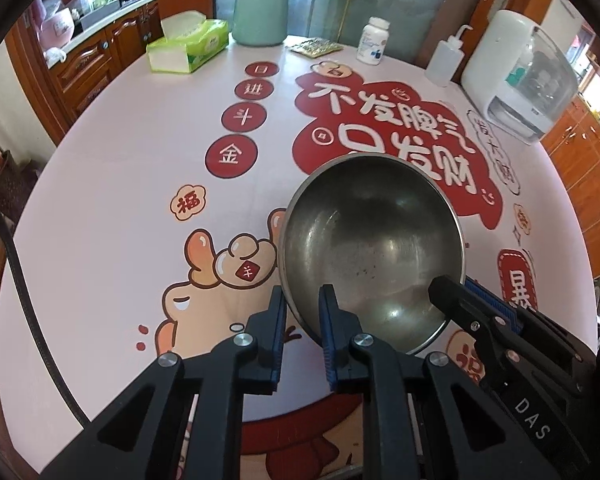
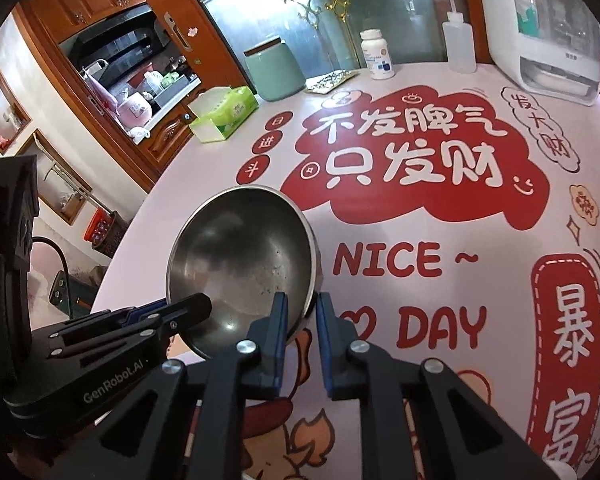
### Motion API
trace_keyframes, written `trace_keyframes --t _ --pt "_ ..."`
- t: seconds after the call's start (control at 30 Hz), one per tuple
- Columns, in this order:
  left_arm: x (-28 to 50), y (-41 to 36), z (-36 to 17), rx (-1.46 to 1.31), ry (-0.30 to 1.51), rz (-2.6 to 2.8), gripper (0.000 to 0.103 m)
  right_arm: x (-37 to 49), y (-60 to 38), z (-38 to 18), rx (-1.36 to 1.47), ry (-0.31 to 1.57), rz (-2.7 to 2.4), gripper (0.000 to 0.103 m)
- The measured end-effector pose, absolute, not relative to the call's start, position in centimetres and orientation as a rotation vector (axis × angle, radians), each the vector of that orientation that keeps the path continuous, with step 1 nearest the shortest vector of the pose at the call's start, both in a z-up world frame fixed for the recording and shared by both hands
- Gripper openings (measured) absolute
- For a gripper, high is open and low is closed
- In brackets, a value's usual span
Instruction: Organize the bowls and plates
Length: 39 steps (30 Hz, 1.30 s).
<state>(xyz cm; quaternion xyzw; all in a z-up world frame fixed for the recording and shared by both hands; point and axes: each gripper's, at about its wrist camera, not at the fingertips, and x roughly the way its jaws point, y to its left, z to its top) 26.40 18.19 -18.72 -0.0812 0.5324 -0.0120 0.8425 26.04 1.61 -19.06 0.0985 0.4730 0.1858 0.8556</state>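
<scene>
A steel bowl (image 1: 370, 252) is held tilted above the round table (image 1: 120, 200), its hollow facing the cameras. My left gripper (image 1: 303, 300) is shut on the bowl's near left rim, one finger inside and one outside. My right gripper (image 2: 302, 304) is shut on the bowl's (image 2: 240, 264) near right rim in the same way. Each gripper shows in the other's view: the right one (image 1: 472, 300) at the bowl's right rim, the left one (image 2: 172, 312) at its left rim. No plates are in view.
At the table's far edge stand a green tissue box (image 1: 186, 46), a mint green jar (image 1: 260, 14), a foil pill pack (image 1: 314, 46), a white pill bottle (image 1: 374, 42), a squeeze bottle (image 1: 446, 58) and a white appliance (image 1: 520, 76). Wooden cabinets (image 1: 88, 64) stand beyond.
</scene>
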Motion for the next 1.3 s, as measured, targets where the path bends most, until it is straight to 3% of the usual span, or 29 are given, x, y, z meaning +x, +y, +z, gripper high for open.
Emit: trace_keyframes --t 0.8,1.3 --pt "15.1 15.9 -10.7 -0.118 0.979 -0.135 0.015 15.2 -0.8 -12.2 0.212 0.872 0.349 0.014" --pt "7.3 15.3 -11.7 -0.136 1.016 -0.158 0.015 7.5 -1.4 -12.8 0.215 0.921 0.322 0.014"
